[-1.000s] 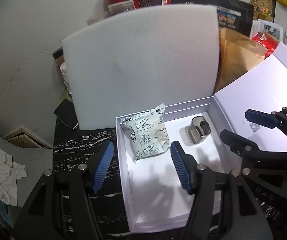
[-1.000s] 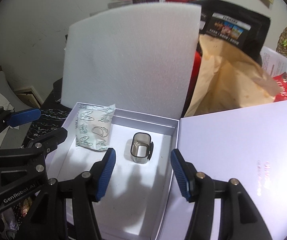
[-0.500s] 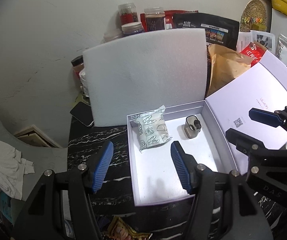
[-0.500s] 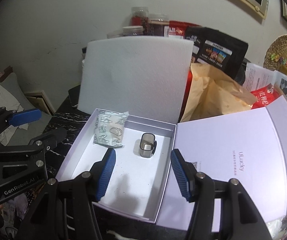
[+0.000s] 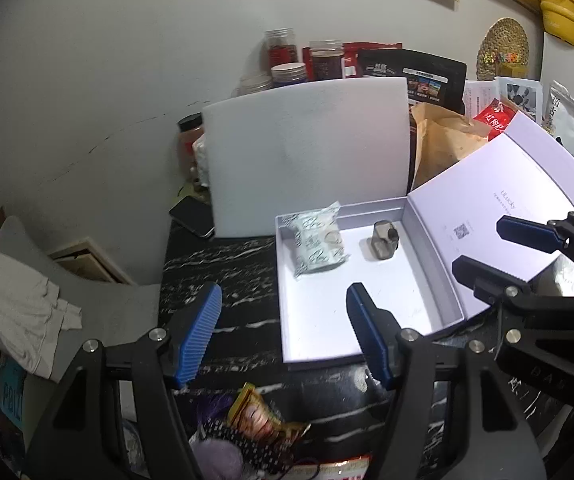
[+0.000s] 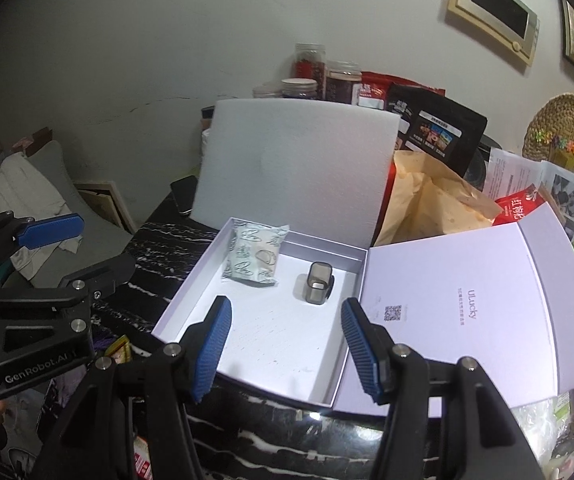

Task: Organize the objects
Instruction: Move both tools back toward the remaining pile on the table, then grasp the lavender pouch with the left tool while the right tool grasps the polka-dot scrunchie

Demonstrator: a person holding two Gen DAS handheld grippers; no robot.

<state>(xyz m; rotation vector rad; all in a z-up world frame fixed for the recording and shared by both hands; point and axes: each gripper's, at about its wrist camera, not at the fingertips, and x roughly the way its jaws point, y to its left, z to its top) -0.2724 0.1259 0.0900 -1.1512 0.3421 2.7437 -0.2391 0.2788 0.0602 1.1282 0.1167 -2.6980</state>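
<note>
An open white box [image 5: 319,320] [image 6: 255,332] lies on the black marble table, its lid [image 5: 499,208] [image 6: 455,304] folded out to the right. Inside at the back lie a white printed snack packet [image 5: 317,242] [image 6: 255,258] and a small grey case [image 5: 383,238] [image 6: 318,282]. My left gripper [image 5: 283,332] is open and empty, hovering over the box's front left edge. My right gripper [image 6: 285,340] is open and empty above the box's front right part. Each gripper also shows in the other's view, the right [image 5: 499,248] and the left [image 6: 75,244].
A white foam board [image 5: 311,156] [image 6: 299,168] stands behind the box. Jars, snack bags and a brown paper bag [image 6: 431,200] crowd the back and right. A phone [image 5: 193,216] lies at the back left. Wrappers [image 5: 263,424] lie at the table's front edge.
Both grippers have pulled back and up from the box, so the box looks smaller and the table's front edge now shows. Both stay open. The packet and case have not moved.
</note>
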